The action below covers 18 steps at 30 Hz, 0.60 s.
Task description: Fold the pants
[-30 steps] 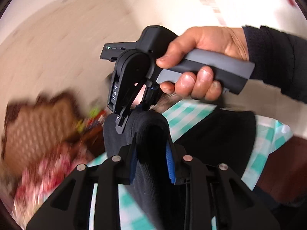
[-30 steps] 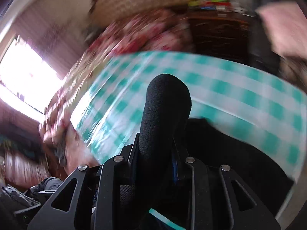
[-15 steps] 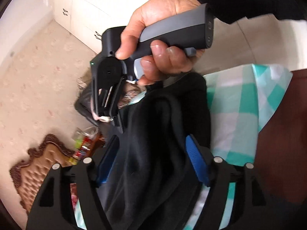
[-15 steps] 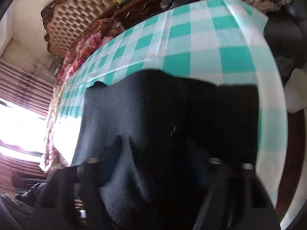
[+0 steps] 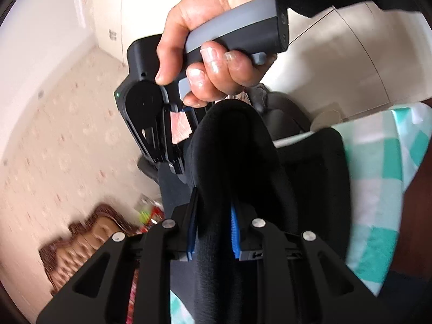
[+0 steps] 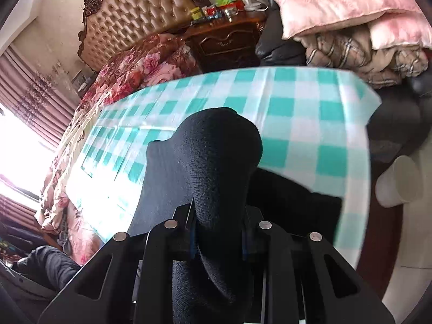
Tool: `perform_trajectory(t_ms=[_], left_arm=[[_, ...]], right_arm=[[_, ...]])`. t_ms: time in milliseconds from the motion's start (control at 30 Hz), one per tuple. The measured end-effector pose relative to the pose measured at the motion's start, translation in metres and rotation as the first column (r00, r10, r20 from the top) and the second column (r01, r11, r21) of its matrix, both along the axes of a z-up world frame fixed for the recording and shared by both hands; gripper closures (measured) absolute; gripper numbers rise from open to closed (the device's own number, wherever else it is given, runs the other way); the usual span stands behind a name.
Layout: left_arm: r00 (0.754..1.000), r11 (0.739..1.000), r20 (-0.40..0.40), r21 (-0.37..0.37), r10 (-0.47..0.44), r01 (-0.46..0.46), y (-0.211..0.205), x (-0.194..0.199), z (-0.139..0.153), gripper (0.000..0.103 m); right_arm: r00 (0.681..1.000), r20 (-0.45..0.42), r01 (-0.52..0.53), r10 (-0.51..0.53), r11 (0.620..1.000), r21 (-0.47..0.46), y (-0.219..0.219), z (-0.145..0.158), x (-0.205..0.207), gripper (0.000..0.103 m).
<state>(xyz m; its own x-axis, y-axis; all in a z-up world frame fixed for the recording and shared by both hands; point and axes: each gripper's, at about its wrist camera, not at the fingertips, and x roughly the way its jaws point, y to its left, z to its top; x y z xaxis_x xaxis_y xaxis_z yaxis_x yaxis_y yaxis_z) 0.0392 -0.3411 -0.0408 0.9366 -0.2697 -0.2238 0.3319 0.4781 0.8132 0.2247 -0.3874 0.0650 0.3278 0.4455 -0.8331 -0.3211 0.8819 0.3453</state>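
While my left claw (image 5: 212, 229) has just pinched down on a thick roll of the black pants (image 5: 310, 189), my right claw (image 6: 218, 232) has clamped a bunch beside it. The pants lie soft and limp on the checked worktop (image 6: 310, 124); I'd grip seams.

pants (image 6: 218, 145): black | tablecloth (image 6: 305, 124): teal-white check | pillow (image 6: 343, 2): pink | headboard (image 6: 135, 8): tan
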Motion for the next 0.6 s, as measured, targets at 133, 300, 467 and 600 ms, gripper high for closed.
perform_trajectory(t_ms=[133, 300, 467, 600], left_arm=[[1.0, 0.999, -0.015, 0.044, -0.024, 0.025, -0.023, 0.004, -0.015, 0.083], [0.997, 0.987, -0.059, 0.152, -0.046, 0.054, -0.058, 0.006, -0.08, 0.066], [0.992, 0.991, -0.054, 0.068, -0.11, 0.114, -0.045, -0.013, -0.07, 0.026], [0.972, 0.972, -0.179, -0.207, -0.152, 0.114, 0.011, -0.013, -0.004, 0.027]], right_arm=[[0.998, -0.045, 0.037, -0.037, 0.999, -0.003, -0.032, -0.018, 0.005, 0.079], [0.987, -0.116, 0.107, -0.108, 0.994, -0.01, -0.08, -0.087, 0.01, 0.052], [0.976, -0.025, 0.215, -0.214, 0.977, 0.01, -0.106, -0.088, -0.009, 0.031], [0.921, 0.162, 0.358, -0.355, 0.934, 0.013, -0.123, -0.034, -0.062, 0.034]])
